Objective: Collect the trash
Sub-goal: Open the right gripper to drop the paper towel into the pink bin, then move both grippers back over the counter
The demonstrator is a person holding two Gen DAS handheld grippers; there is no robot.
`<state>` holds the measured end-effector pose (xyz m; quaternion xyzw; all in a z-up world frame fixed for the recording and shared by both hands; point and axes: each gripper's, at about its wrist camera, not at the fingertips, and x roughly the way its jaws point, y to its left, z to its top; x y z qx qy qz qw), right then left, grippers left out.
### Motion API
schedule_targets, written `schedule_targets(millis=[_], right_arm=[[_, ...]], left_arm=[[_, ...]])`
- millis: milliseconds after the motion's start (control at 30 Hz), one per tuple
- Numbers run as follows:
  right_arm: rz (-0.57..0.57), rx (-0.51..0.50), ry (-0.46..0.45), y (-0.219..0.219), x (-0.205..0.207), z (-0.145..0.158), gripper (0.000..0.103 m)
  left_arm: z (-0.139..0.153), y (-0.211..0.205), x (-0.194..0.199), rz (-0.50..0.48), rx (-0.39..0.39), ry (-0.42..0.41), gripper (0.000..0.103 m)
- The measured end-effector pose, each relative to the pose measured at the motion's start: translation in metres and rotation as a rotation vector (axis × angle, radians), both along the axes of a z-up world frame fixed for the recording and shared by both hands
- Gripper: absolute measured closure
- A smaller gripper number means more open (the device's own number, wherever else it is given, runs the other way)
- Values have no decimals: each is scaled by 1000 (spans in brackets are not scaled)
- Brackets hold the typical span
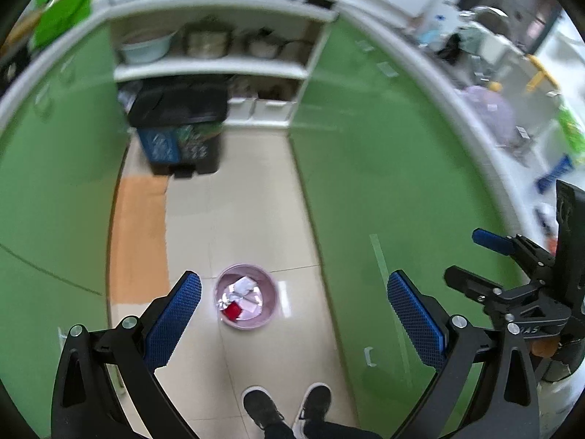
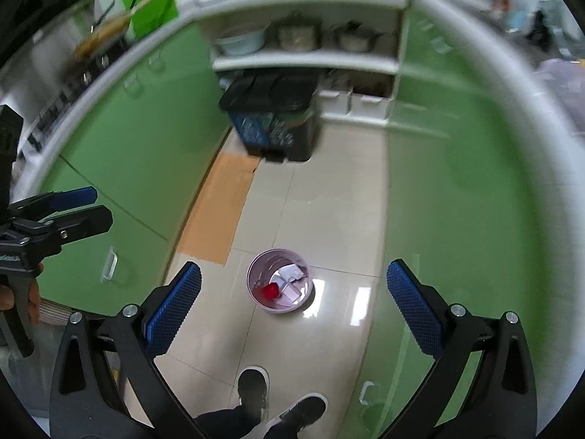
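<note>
Narrow kitchen aisle, green cabinets both sides, glossy beige tile floor.

Left wrist view: left gripper spread wide, nothing between the pads. Pink bin sits on the floor below, ahead of the person's shoes; white paper scraps and one red piece are inside. Black pedal bin at the far end, well apart. Right gripper visible at the edge, also spread.

Right wrist view: right gripper spread, empty. Same pink bin below, red piece in it. Orange mat lies along the left cabinets.

Risk, my read: both grippers are high above the bin; anything released from there could drift or bounce off the rim onto the tile.

Hard to tell: counter clutter is motion-blurred, the shelf contents are indistinct, and I can't spot loose trash outside the bin.
</note>
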<state>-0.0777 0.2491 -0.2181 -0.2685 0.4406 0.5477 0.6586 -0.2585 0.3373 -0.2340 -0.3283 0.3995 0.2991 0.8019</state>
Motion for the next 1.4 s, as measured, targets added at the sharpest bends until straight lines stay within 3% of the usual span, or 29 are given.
schedule_targets(millis=[200, 300, 500, 900, 1133, 1400], right_arm=[[-142, 58, -56, -85, 42, 113, 3], [-224, 78, -85, -125, 64, 144, 3], [-409, 107, -130, -212, 101, 178, 3], [-697, 89, -174, -344, 148, 187, 3], [-802, 75, -186, -375, 171, 185, 3], [-827, 67, -158, -390, 196, 173, 3]], left_arm=[[95, -49, 44, -138, 65, 6, 5], [118, -69, 65, -200, 92, 2, 5], [146, -112, 118, -336, 134, -10, 5], [170, -191, 229, -618, 153, -55, 5], [164, -218, 291, -737, 143, -40, 5], [142, -224, 354, -758, 119, -5, 5]])
